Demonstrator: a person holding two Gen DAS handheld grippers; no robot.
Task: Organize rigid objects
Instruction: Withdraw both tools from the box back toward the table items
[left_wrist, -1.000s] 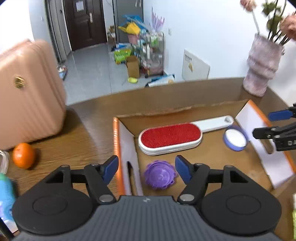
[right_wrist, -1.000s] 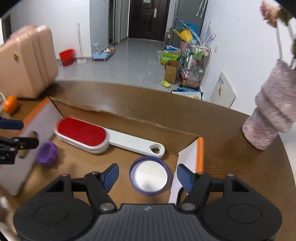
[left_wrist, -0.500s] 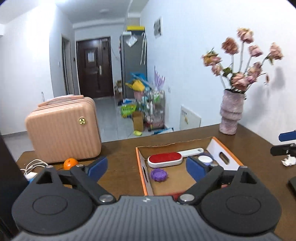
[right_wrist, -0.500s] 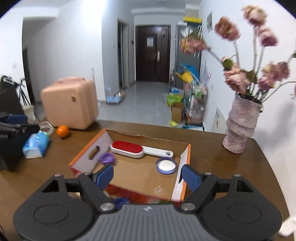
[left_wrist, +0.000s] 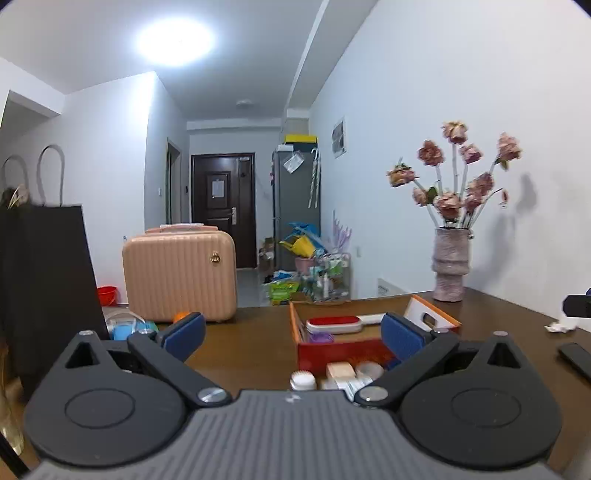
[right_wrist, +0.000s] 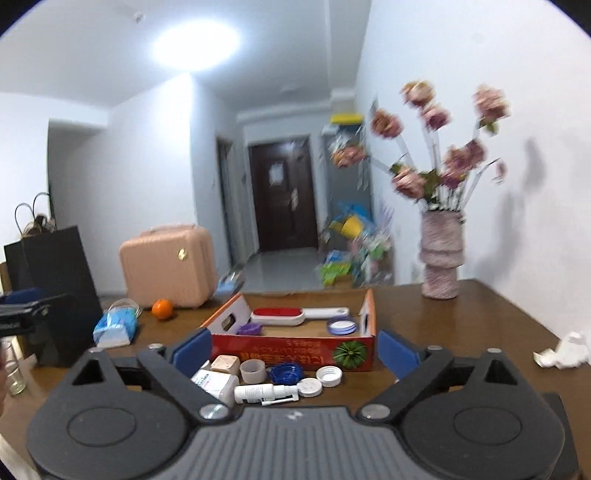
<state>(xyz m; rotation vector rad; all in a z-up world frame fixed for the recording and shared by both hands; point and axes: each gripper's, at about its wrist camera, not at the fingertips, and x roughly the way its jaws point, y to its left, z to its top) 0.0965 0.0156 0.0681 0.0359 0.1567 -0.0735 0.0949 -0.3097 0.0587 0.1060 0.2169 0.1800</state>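
Both tongs, left (left_wrist: 291, 334) and right (right_wrist: 293, 349), opening empty before the cardboard box (right_wrist: 295, 352); caps and bottles (right_wrist: 266, 393) wait in front for sorting.

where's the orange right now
In the right wrist view the orange sits on the table's left side, just in front of the pink suitcase, between the tissue pack and the box.

Black tool (left_wrist: 291, 334), blue pads (left_wrist: 183, 334)
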